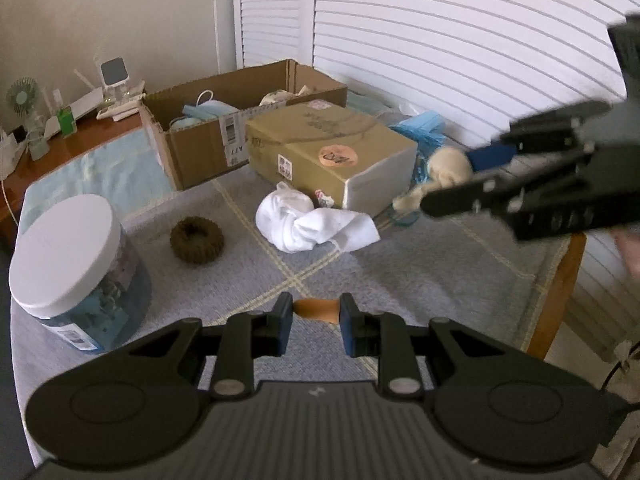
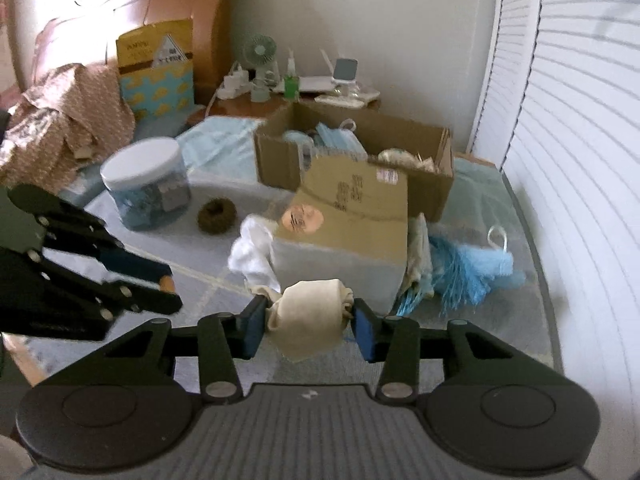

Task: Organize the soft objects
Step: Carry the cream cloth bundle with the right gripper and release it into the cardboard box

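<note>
My left gripper (image 1: pixel 316 314) is shut on a small orange soft object (image 1: pixel 318 309) above the grey plaid cloth (image 1: pixel 420 264). My right gripper (image 2: pixel 310 316) is shut on a cream rolled cloth (image 2: pixel 310 320); it shows at the right of the left wrist view (image 1: pixel 452 164). A white bunched cloth (image 1: pixel 312 220) and a brown scrunchie (image 1: pixel 197 239) lie on the cloth. An open cardboard box (image 1: pixel 200 148) holds blue face masks (image 1: pixel 208 111). A fluffy blue item (image 2: pixel 468 268) lies right of the closed box (image 2: pixel 344 216).
A jar with a white lid (image 1: pixel 68 264) stands at the left. A closed cardboard box (image 1: pixel 332 148) sits mid-table. A wooden side table (image 2: pixel 280 100) behind carries a small fan (image 2: pixel 260 50) and gadgets. White louvred doors (image 2: pixel 568 160) stand to the right. The table edge (image 1: pixel 556 300) shows at right.
</note>
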`<move>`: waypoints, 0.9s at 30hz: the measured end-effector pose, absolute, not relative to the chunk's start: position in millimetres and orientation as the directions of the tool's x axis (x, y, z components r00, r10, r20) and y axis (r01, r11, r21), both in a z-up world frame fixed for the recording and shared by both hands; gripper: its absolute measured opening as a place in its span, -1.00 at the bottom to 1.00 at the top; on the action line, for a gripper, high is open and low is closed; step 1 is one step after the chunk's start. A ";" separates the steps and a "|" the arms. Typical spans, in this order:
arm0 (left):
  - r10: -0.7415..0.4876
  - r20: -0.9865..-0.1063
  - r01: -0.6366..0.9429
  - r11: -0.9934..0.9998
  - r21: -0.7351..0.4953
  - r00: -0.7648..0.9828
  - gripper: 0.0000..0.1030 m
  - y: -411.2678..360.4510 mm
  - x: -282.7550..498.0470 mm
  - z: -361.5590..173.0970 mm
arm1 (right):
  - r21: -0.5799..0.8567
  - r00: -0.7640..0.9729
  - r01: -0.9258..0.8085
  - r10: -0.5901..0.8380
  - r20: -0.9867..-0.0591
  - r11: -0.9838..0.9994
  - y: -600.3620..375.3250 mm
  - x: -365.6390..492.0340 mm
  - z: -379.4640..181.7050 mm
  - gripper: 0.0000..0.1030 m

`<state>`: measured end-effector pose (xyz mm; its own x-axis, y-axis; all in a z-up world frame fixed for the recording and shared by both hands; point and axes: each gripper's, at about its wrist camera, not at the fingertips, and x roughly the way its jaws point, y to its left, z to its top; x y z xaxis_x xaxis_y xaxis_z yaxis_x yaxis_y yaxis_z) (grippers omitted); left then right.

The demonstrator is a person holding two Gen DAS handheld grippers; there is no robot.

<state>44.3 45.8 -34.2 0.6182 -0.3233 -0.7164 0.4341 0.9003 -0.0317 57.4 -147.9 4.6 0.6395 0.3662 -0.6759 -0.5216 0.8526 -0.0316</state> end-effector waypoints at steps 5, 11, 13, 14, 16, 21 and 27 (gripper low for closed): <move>-0.327 -0.704 0.438 0.899 -0.024 0.631 -0.55 48.2 41.0 -28.2 | -0.053 0.667 -0.540 0.389 -0.635 0.840 -143.8 70.0 39.2 -0.02; -0.326 -0.691 0.430 0.903 -0.025 0.645 -0.55 54.0 39.3 -23.3 | -0.097 0.723 -0.529 0.387 -0.573 0.843 -130.5 113.7 68.8 -0.02; -0.323 -0.689 0.421 0.906 -0.028 0.649 -0.55 56.5 39.9 -22.4 | -0.099 0.726 -0.526 0.385 -0.570 0.844 -126.5 134.2 73.4 -0.02; -0.322 -0.687 0.418 0.908 -0.029 0.651 -0.55 57.8 40.4 -22.0 | -0.103 0.729 -0.523 0.381 -0.569 0.846 -124.2 145.5 74.9 -0.02; -0.318 -0.685 0.407 0.913 -0.034 0.656 -0.55 60.7 42.1 -21.2 | -0.115 0.730 -0.522 0.373 -0.573 0.845 -120.0 167.5 75.5 -0.02; -0.310 -0.684 0.390 0.920 -0.040 0.660 -0.55 64.9 51.4 -19.1 | -0.108 0.713 -0.515 0.355 -0.605 0.850 -112.5 227.8 71.2 -0.02; -0.296 -0.688 0.381 0.924 -0.030 0.663 -0.55 65.1 66.4 -16.7 | -0.070 0.683 -0.501 0.344 -0.645 0.863 -109.7 287.6 56.1 -0.02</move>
